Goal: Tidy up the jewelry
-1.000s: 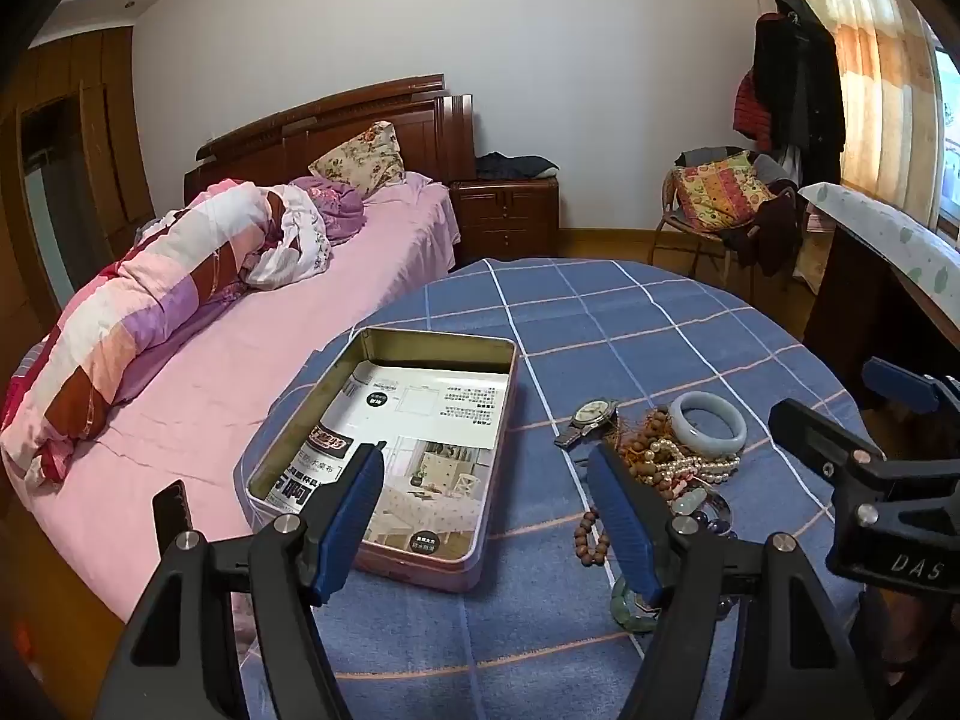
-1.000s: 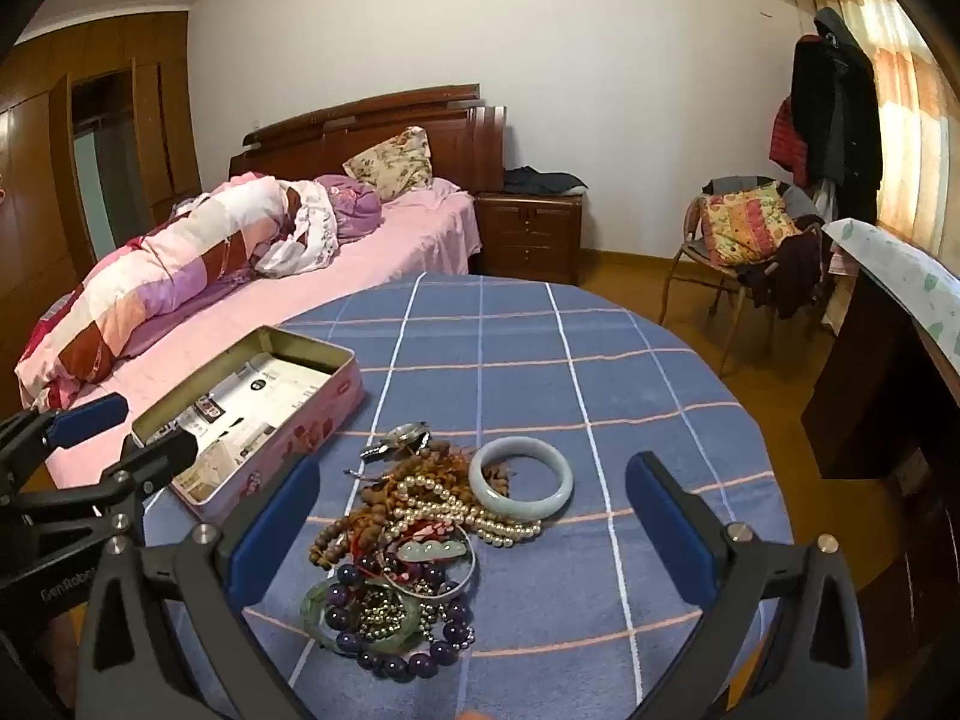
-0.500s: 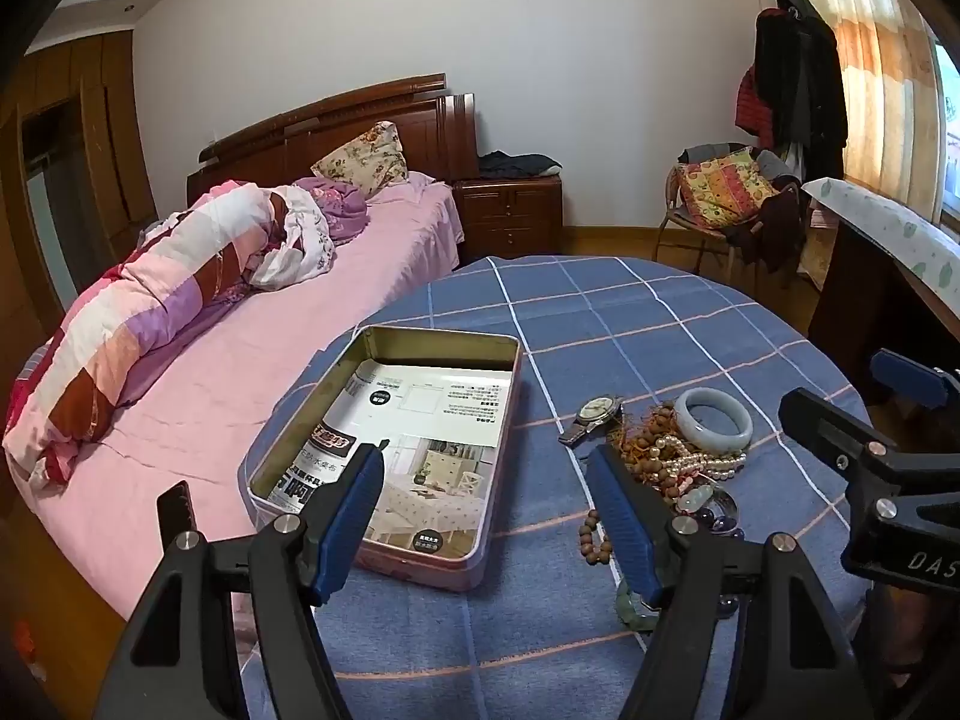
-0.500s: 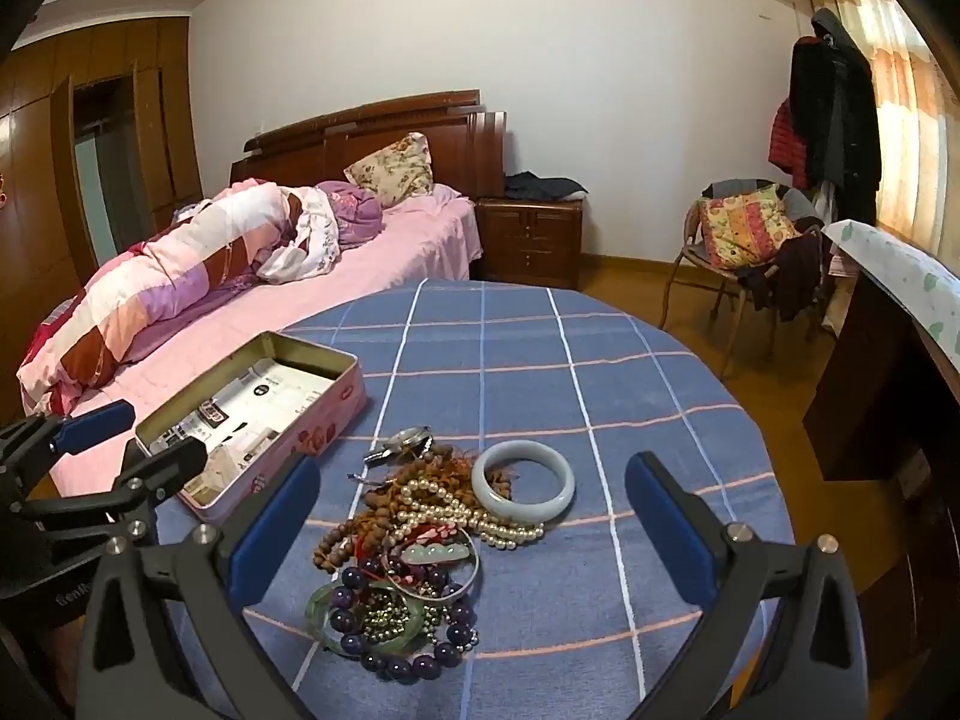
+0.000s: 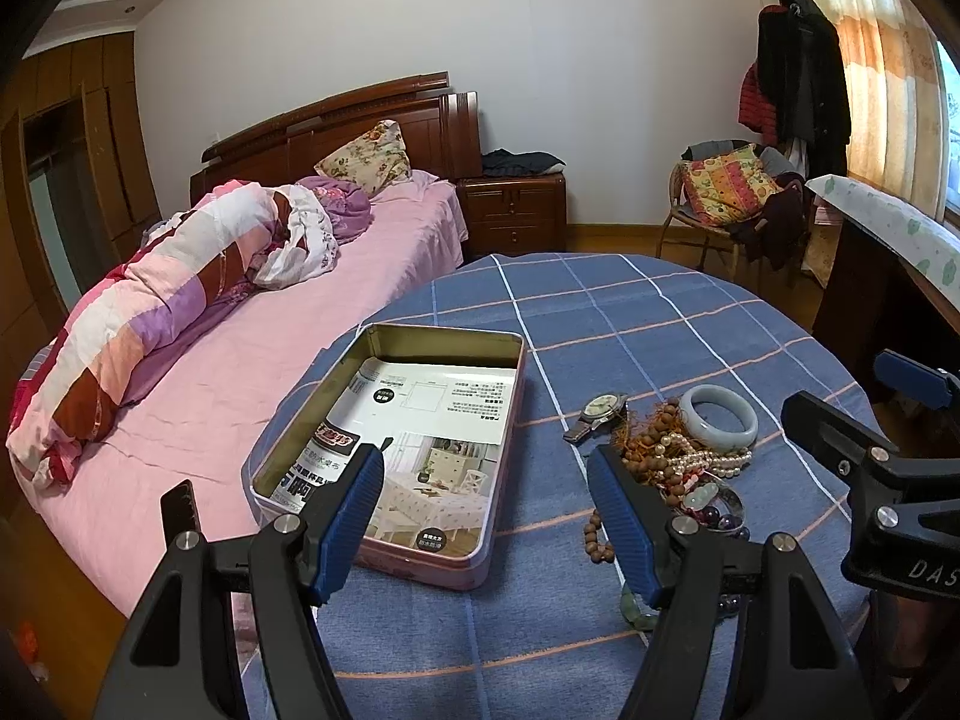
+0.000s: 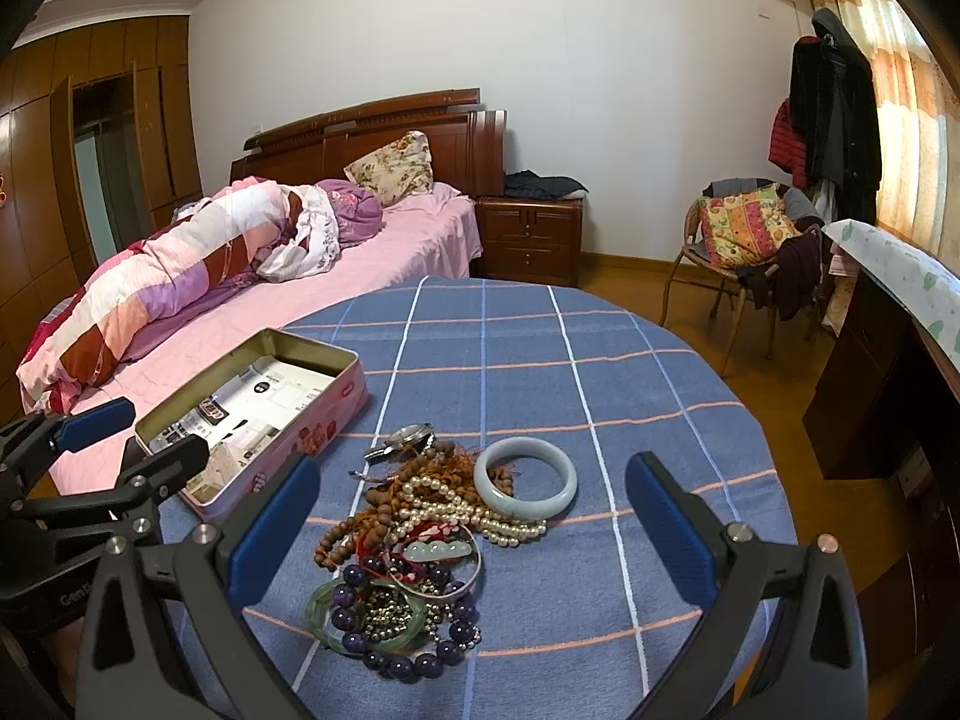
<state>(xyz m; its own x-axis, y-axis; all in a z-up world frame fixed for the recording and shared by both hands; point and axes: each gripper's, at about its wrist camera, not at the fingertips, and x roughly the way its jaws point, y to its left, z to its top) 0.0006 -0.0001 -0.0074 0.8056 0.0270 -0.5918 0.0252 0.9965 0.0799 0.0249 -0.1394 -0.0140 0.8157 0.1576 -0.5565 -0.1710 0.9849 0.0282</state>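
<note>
A: Where is everything sitting right now?

B: The jewelry pile (image 6: 420,546) lies in the lower middle of the right wrist view, on the blue checked tabletop (image 6: 600,372). The open tin (image 6: 252,414) sits to its left in that frame, apart from the heap, lined with a printed sheet and holding no jewelry that I can see.

A: And the claws?

B: The right claw (image 6: 474,528) is spread wide with nothing in it, its blue pads framing the pile. The left claw (image 5: 486,516) is also parted and holds nothing; it hangs low over the near edge of the tin (image 5: 390,444).

A: Which piece looks easiest to take?

B: I'd judge the pale jade bangle (image 6: 525,477), at the right of the heap. It is rigid and smooth, so it won't flop, though it could slip from the pads, and it would likely crack if dropped. Pinching across one side of the ring seems safest.

A: The strands?

B: The pearl strand (image 6: 468,510) and the brown wooden beads (image 6: 384,516) are limp and look tangled together (lift one and its neighbours probably follow). The purple bead bracelet (image 6: 390,636) at the bottom of the frame overlaps a green bangle (image 6: 324,612). The wristwatch (image 6: 408,437), at the top edge of the pile, lies mostly free; its case is the firm part to grip.
</note>
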